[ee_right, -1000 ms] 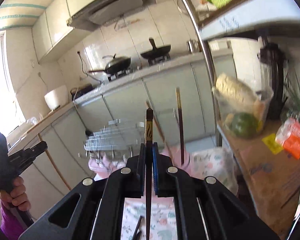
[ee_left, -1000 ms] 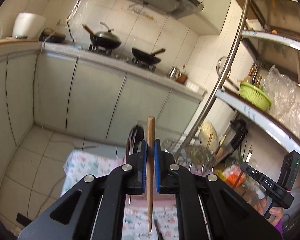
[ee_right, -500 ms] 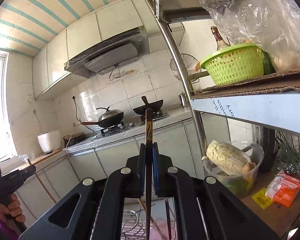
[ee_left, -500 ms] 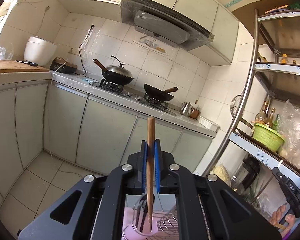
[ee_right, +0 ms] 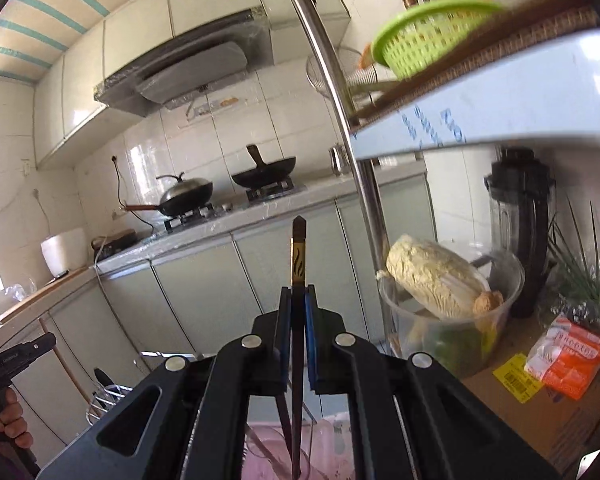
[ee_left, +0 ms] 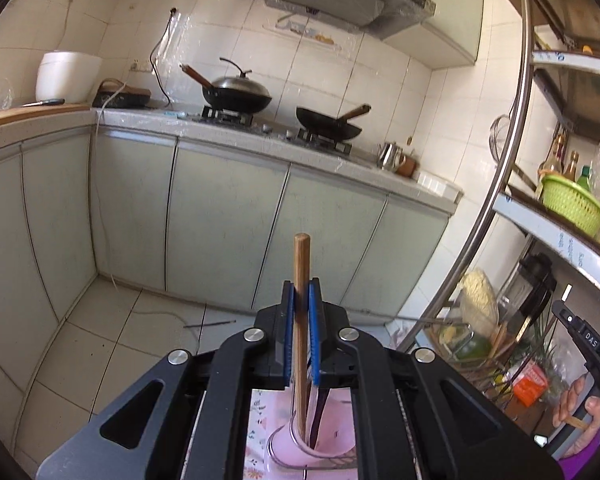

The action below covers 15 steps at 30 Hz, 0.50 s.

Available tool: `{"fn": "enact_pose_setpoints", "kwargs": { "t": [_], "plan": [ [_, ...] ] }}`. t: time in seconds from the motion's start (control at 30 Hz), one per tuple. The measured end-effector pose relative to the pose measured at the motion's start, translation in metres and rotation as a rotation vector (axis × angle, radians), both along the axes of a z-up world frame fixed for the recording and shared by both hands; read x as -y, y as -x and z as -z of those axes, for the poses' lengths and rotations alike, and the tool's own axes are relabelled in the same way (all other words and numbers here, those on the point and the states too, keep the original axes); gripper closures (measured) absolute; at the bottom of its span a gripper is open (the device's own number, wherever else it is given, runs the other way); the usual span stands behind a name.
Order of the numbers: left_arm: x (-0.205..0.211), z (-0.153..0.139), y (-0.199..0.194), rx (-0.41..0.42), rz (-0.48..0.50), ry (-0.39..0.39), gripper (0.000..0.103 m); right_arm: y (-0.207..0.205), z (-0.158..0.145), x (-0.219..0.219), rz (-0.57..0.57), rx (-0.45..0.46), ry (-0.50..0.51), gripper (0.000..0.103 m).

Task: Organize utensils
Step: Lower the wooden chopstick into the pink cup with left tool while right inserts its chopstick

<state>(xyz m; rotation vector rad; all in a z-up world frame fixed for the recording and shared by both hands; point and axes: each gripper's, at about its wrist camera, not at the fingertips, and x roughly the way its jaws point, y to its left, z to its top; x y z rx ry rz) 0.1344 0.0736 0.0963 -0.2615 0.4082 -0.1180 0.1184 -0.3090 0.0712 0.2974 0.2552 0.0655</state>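
Left tool is pinching a light wooden chopstick between its blue pads, held upright, with the bottom end dipping into a pink cup that already has a couple of dark utensils standing in it. The cup sits inside a wire rack on a floral cloth.

Right tool is clamped on a dark chopstick with a gold flame pattern near the top, also upright, its lower tip down over the pink cup. Another dark stick leans right beside it.

In the background are a stove with two woks and a metal shelf with a green basket.
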Motion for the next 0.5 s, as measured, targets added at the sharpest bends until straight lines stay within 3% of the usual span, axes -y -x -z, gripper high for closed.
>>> {"fn": "enact_pose_setpoints", "kwargs": {
  "t": [0.3,0.5],
  "plan": [
    [0.012,0.039,-0.016,-0.112,0.032,-0.003,0.097,-0.015,0.034,-0.006,-0.046,-0.12,-0.004,0.096],
    [0.017,0.038,-0.019,-0.116,0.028,-0.017,0.097,-0.02,0.044,-0.017,-0.074,-0.164,0.026,0.097]
  ]
}}
